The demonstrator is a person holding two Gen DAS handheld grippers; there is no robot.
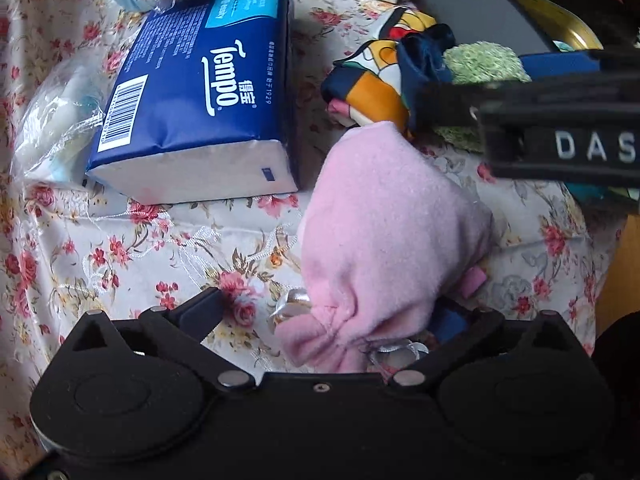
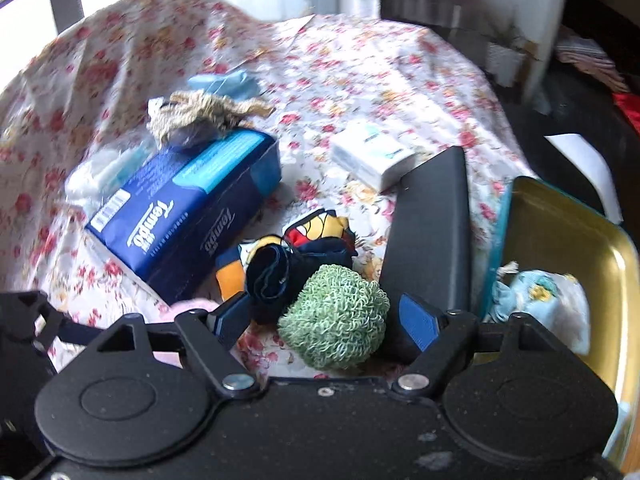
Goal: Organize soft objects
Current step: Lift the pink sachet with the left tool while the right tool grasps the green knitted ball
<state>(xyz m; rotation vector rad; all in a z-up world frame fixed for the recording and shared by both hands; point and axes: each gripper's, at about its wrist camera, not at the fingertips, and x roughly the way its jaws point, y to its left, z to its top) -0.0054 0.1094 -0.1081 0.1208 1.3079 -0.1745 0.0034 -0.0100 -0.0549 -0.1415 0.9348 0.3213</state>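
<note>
Your right tongs (image 2: 326,322) stand wide around the light, squashy green knit ball (image 2: 334,318), not yet pinching; squeeze its middle.

Left gripper (image 1: 332,320): matte black plastic body, two round domed housings behind the fingers, angled link arms pinned with silver rivets, one small screw midway between them. Right gripper (image 2: 324,320): same black build, lightly dusted, with ribbed blue pads (image 2: 418,320) on the fingers; seen from the left wrist, its side carries white raised letters "DAS"
</note>
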